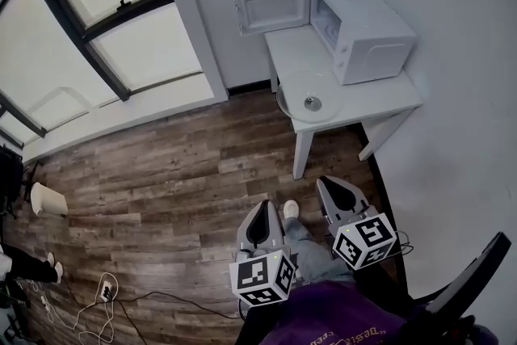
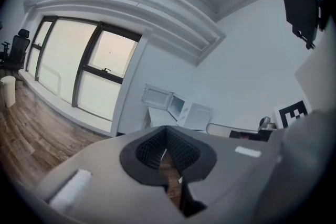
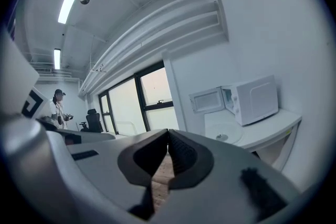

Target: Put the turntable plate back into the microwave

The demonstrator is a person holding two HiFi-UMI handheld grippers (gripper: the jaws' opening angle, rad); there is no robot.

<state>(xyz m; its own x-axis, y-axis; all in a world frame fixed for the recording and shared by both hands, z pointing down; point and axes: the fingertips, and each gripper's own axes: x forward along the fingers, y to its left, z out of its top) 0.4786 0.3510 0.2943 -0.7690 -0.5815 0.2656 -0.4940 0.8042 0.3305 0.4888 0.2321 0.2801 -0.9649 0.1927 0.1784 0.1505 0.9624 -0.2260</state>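
Note:
A clear glass turntable plate (image 1: pixel 309 98) lies near the front edge of a small white table (image 1: pixel 388 95), with a small round hub at its middle. Behind it stands a white microwave (image 1: pixel 367 32) with its door (image 1: pixel 271 8) swung wide open to the left. The plate (image 3: pixel 227 135) and microwave (image 3: pixel 256 98) also show in the right gripper view, and the microwave (image 2: pixel 193 114) in the left gripper view. My left gripper (image 1: pixel 260 223) and right gripper (image 1: pixel 335 191) hang low over the floor, well short of the table. Both are shut with nothing between their jaws.
Wood-plank floor (image 1: pixel 161 190) lies between me and the table. Large windows (image 1: pixel 121 36) fill the left wall. Cables (image 1: pixel 89 311) trail on the floor at lower left, near a white bin (image 1: pixel 48 200). A person (image 3: pixel 59 110) stands far off beside an office chair (image 3: pixel 93 120).

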